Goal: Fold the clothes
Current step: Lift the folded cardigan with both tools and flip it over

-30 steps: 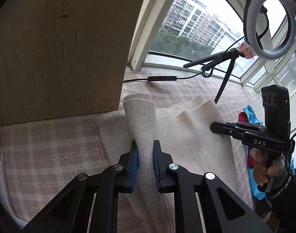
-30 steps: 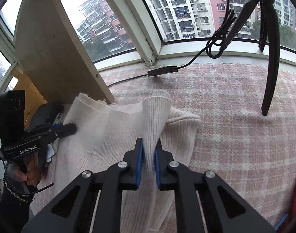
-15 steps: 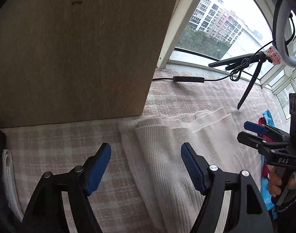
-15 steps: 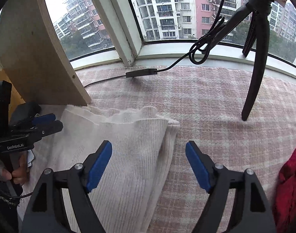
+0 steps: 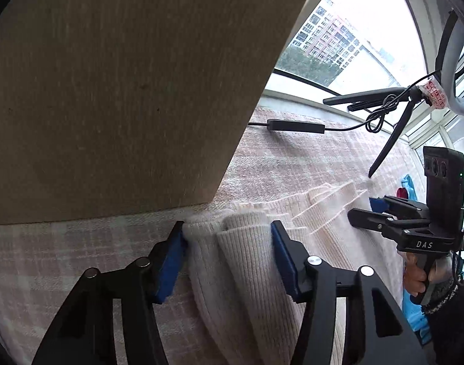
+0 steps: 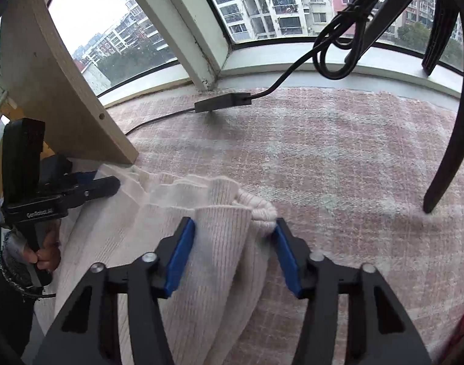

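Observation:
A cream ribbed knit garment [image 5: 329, 213] lies on a pink plaid cloth [image 6: 323, 167], its far edge gathered into folds. My left gripper [image 5: 228, 243] sits at the garment's left far corner. Its jaws are closing, and both blue pads touch the bunched knit between them. My right gripper [image 6: 232, 237] is at the right far corner, also closing, with a gathered fold and the rolled hem pressed between its pads. Each view shows the other gripper: the right gripper [image 5: 371, 210] at the right, the left gripper [image 6: 107, 182] at the left, each held by a hand.
A tall wooden board [image 5: 110, 91] stands just behind the garment's left corner. A black cable with an inline box [image 6: 222, 102] lies near the window sill. A tripod leg [image 6: 451, 158] rests on the cloth at right. Blue and red clothes [image 5: 408, 185] lie beyond the garment.
A second ago both grippers were shut on raised folds. They opened wide and the knit dropped flat. Now both have sunk forward and narrowed onto the garment's far edge.

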### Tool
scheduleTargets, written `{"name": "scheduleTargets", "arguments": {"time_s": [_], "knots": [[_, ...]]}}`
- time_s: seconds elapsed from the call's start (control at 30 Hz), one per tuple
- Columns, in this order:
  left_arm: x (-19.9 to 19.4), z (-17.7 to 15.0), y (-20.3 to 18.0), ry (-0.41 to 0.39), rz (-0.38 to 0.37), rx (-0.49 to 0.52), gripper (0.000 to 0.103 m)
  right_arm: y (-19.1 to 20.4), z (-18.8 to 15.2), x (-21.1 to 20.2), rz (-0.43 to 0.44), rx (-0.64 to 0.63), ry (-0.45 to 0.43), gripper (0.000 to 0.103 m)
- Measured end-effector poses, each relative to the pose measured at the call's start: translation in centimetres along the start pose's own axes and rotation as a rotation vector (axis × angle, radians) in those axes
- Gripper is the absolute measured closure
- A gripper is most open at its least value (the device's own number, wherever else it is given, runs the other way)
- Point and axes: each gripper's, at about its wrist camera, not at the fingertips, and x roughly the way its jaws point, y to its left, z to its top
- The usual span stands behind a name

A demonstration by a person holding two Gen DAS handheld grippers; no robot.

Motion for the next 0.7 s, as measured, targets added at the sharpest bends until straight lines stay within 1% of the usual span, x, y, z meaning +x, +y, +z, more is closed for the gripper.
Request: {"name": "scheduleTargets", "arguments": {"time_s": [0.03, 0.07, 0.13, 0.27, 0.37, 0.43, 0.53, 0.6, 0.63, 0.7], "knots": [[0.0, 0.0, 0.3, 0.001, -0.045, -0.018, 0.077, 0.0, -0.1, -0.1, 0.005, 0.005, -0.004, 0.075], [0.0, 0.0, 0.6, 0.004, -0.072, -0.036, 0.077, 0.1, -0.2, -0.2, 0.011, 0.011, -0.007, 0.077], [-0.7, -0.1, 0.7, 0.012, -0.078, -0.039, 0.081, 0.3, -0.4, -0.9, 0.020, 0.019, -0.025, 0.079], [-4.9, -0.5, -1.2, -0.029, -0.103, 0.004, 0.083, 1.6, -0.7, -4.3, 0.061, 0.030, -0.087, 0.081], [-9.9, -0.8, -3.4, -0.083, -0.102, 0.076, 0.083, 3.8, -1.0, -8.5, 0.072, -0.003, -0.151, 0.081], [-13.6, -1.0, -5.2, -0.128, -0.100, 0.124, 0.083, 5.6, -1.4, -12.1, 0.071, -0.037, -0.211, 0.081], [-19.5, -1.7, -8.2, -0.222, -0.091, 0.208, 0.083, 8.6, -2.5, -17.6, 0.065, -0.103, -0.305, 0.081], [-23.0, -3.1, -10.0, -0.279, -0.084, 0.265, 0.083, 10.7, -4.0, -20.9, 0.044, -0.166, -0.358, 0.081], [-24.0, -4.1, -10.7, -0.292, -0.081, 0.292, 0.083, 11.6, -5.0, -22.0, 0.027, -0.193, -0.375, 0.081], [-24.9, -6.9, -11.9, -0.296, -0.049, 0.346, 0.082, 12.6, -7.7, -22.6, -0.016, -0.208, -0.376, 0.081]]}}
